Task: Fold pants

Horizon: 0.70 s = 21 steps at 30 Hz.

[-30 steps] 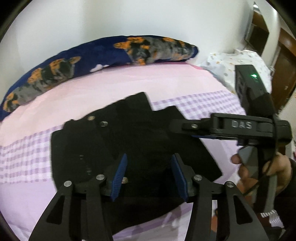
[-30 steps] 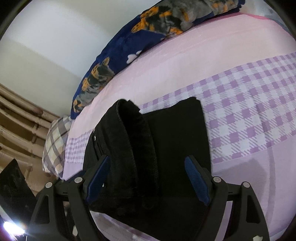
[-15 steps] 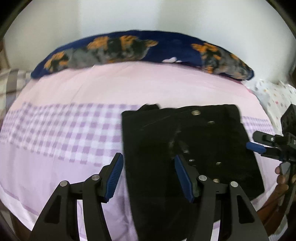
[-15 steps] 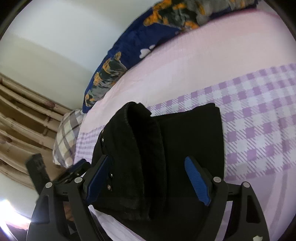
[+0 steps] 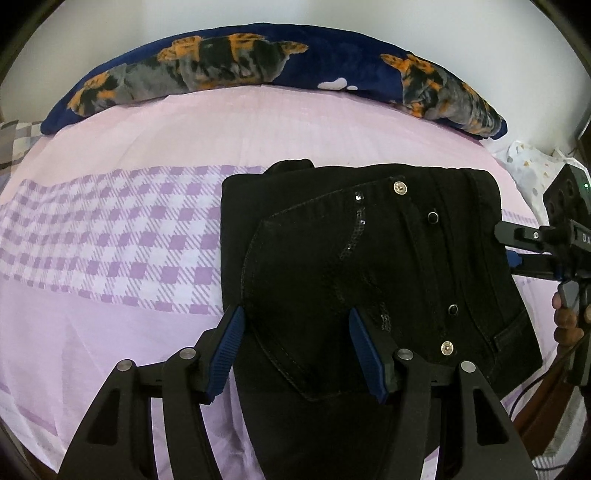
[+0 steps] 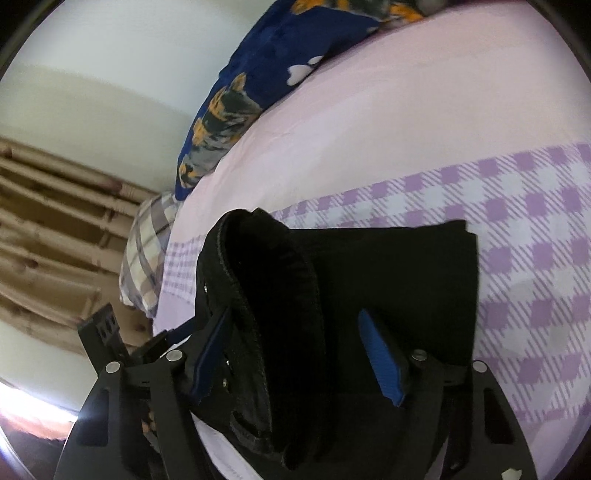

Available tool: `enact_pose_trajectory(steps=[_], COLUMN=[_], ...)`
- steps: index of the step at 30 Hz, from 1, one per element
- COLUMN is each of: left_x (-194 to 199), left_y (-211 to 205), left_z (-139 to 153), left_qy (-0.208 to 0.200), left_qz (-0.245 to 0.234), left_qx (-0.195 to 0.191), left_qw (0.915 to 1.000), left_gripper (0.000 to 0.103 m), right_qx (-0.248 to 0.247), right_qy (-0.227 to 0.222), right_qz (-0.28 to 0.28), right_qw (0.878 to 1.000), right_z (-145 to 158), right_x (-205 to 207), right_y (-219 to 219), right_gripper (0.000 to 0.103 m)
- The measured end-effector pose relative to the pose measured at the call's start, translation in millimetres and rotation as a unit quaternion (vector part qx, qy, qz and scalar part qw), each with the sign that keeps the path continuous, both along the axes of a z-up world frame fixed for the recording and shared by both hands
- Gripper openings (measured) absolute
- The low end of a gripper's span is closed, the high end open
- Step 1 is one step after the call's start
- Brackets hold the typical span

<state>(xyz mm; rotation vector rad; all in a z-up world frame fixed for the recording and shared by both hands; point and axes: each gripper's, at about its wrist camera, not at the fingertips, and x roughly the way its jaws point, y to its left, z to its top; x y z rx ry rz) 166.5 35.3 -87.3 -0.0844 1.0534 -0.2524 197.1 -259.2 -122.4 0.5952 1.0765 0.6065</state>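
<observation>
Folded black denim pants [image 5: 362,266] lying flat on pink-and-purple checked bed sheet [image 5: 110,236]. Left tongs [image 5: 295,347] spread wide, hovering over near edge. Right tongs [image 6: 295,354] spread, straddling raised waistband fold, gripping nothing.

Bed [image 5: 258,122] under pale pink sheet with purple checked band [image 5: 110,236]; long navy bolster [image 5: 332,70] with orange-grey print along white wall [image 5: 295,14]; plaid pillow [image 6: 147,251] at bed end; brownish pleated curtain [image 6: 48,229] beside it; bright glare low left, right wrist view
</observation>
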Motion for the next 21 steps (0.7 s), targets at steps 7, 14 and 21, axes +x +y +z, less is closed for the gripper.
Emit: enact_pose_trajectory(steps=[7,14,21], left_x=[-1,0,3], left_y=[-1,2,7], left_z=[-1,-2,4], left_qy=[-0.006,-0.006,0.002], left_qz=[-0.002,0.002,0.003], left_qx=[0.004,-0.005,-0.018], left_qw=[1.0,1.0,0.9998], left_gripper=[0.062,0.066,0.067], right_qx=[0.021,0.042,0.019], right_qy=[0.0,0.017,0.002], right_qz=[0.01,0.03,-0.014], right_qw=[1.0,0.998,1.0], right_z=[-11,-16,0], right_x=[0,-8,-23], right_y=[7,24,31], right_gripper=[0.039,0.033,0.014])
